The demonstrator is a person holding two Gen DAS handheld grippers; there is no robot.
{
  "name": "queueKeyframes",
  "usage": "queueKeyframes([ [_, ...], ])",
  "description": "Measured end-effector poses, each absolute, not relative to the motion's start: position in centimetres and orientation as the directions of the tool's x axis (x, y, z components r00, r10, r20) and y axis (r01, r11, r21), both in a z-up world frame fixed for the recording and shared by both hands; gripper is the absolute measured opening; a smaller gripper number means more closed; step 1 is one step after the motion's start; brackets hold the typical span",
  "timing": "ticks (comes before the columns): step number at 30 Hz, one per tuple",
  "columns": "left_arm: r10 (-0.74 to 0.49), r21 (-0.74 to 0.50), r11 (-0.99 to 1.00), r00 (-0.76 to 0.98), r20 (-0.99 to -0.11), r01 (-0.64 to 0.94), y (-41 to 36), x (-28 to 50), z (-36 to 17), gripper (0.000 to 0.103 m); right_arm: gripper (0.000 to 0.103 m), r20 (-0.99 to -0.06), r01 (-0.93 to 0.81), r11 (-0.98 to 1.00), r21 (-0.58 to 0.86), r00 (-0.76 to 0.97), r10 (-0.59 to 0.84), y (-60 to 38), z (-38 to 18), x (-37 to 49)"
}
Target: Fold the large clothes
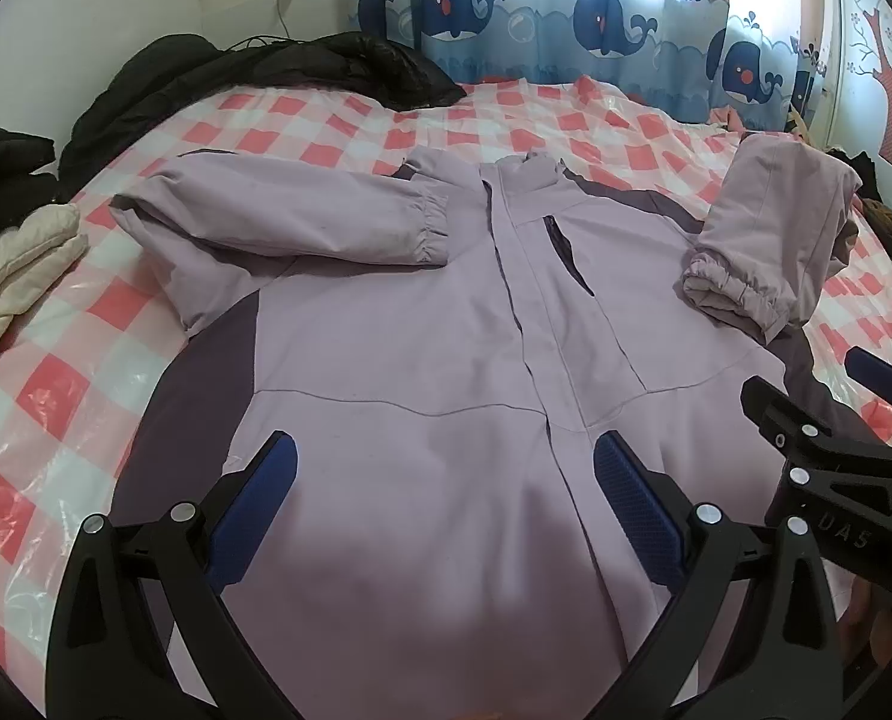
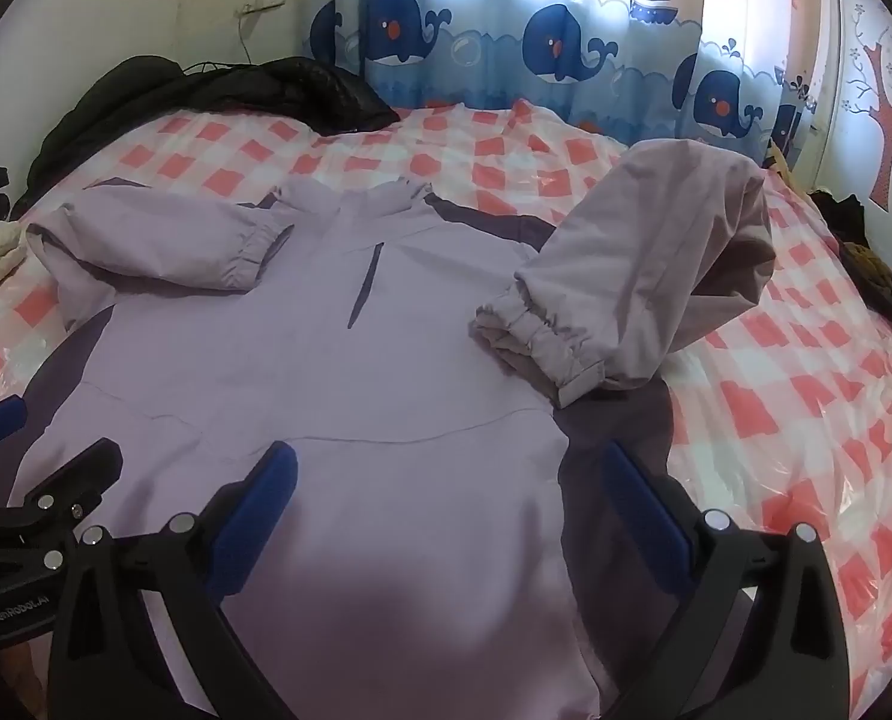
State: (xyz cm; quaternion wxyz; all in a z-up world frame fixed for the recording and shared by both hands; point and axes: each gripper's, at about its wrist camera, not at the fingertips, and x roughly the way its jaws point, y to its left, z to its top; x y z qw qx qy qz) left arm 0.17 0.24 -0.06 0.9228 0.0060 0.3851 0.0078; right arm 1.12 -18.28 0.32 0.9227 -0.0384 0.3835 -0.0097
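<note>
Both hand-held grippers, left [image 1: 446, 480] and right [image 2: 448, 486], hovered spread wide over the hem, gripping nothing. Lilac zip-front jacket with dark purple side panels [image 1: 422, 330] lay front-up on the bed's pink-and-white checked, glossy plastic-covered sheet [image 1: 56, 396]. Left sleeve [image 1: 278, 216] was folded flat across the chest; right sleeve [image 2: 643, 264] was only loosely bent inward, puffed, elastic cuff bunched. Judged: sleeves nearly done, body folds left.
</note>
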Motion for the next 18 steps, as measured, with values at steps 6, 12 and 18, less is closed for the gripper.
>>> queueKeyframes([
  [6, 0.022, 0.021, 1.0, 0.705, -0.709, -0.01, 0.22, 0.2, -0.07, 0.095, 0.097, -0.711, -0.017, 0.997, -0.077, 0.702, -0.042, -18.16, 0.25, 1.12],
  [12, 0.026, 0.032, 0.999, 0.701, -0.713, -0.005, 0.21, 0.1, -0.3, 0.095, 0.097, -0.712, -0.019, 0.997, -0.077, 0.701, -0.042, -18.12, 0.2, 1.12],
  [18, 0.028, 0.017, 1.0, 0.686, -0.727, -0.022, 0.55, 0.28, -0.62, 0.095, 0.097, -0.712, -0.017, 0.997, -0.081, 0.7, -0.046, -18.14, 0.18, 1.13],
])
